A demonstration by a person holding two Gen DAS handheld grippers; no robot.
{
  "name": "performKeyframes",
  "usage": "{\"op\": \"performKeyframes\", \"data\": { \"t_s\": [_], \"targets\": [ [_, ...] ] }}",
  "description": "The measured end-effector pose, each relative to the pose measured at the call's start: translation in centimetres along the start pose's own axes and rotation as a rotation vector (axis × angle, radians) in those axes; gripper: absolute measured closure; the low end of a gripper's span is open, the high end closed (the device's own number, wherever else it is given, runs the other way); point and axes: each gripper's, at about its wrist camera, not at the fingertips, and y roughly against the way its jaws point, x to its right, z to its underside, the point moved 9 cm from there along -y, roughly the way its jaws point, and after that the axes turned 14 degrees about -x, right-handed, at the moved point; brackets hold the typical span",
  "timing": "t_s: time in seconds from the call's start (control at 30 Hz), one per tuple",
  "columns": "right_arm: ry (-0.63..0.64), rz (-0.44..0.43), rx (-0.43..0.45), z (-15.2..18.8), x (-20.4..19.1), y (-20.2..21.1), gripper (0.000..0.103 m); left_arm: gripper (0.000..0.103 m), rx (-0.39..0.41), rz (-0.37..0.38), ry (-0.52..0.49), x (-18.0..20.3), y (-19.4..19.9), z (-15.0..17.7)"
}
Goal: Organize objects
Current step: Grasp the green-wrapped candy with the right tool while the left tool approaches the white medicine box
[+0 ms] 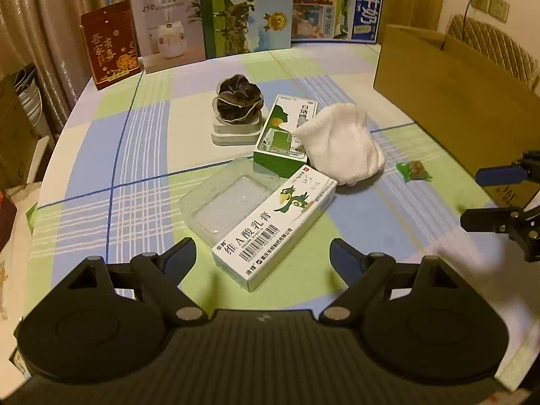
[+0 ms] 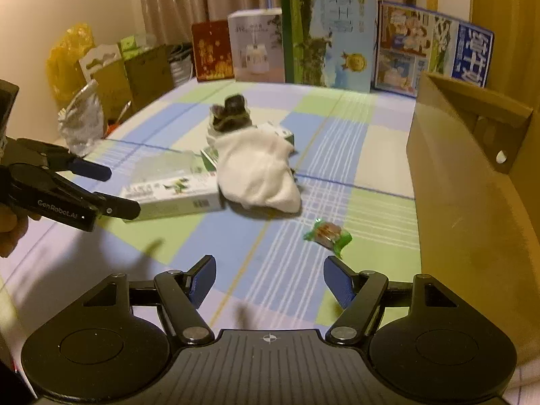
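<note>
On the checked tablecloth lie a white ointment box with a green parrot point(image 1: 275, 227) point(image 2: 175, 195), a clear plastic tray point(image 1: 229, 199), a green box point(image 1: 287, 131), a white folded cloth point(image 1: 339, 143) point(image 2: 260, 172), a dark scrunchie on a white block point(image 1: 238, 101) point(image 2: 231, 114), and a green wrapped candy point(image 1: 413, 170) point(image 2: 329, 233). My left gripper point(image 1: 263, 256) point(image 2: 123, 190) is open and empty just before the ointment box. My right gripper point(image 2: 270, 280) point(image 1: 470, 199) is open and empty, near the candy.
A large open cardboard box point(image 1: 455, 108) point(image 2: 472, 182) stands at the right. Upright printed boxes point(image 1: 249, 10) point(image 2: 327, 33) line the table's far edge. Bags and a foil packet point(image 2: 82, 118) sit off the table's left side.
</note>
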Motion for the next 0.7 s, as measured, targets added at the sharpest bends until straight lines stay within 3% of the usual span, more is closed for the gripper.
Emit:
{"op": "performKeyframes", "data": {
  "t_s": [0.33,0.5,0.6,0.7],
  "targets": [
    [0.002,0.009,-0.016,-1.4,0.6,-1.7,0.034,0.022,-0.036,0.006,-0.033,0.6,-3.3,-1.0],
    [-0.01,0.041,-0.029,-1.5,1.6,-2.6,0.034,0.035,-0.047,0.037,-0.009,1.9,-2.8,-0.7],
    [-0.002,0.06,-0.033,-1.8,2.0,-3.1,0.034,0.039,-0.042,0.065,-0.053,3.6,-2.4,-0.7],
    [-0.002,0.08,-0.036,-2.2,2.6,-3.9,0.035,0.042,-0.025,0.042,-0.099,4.4,-2.5,-1.4]
  ]
}}
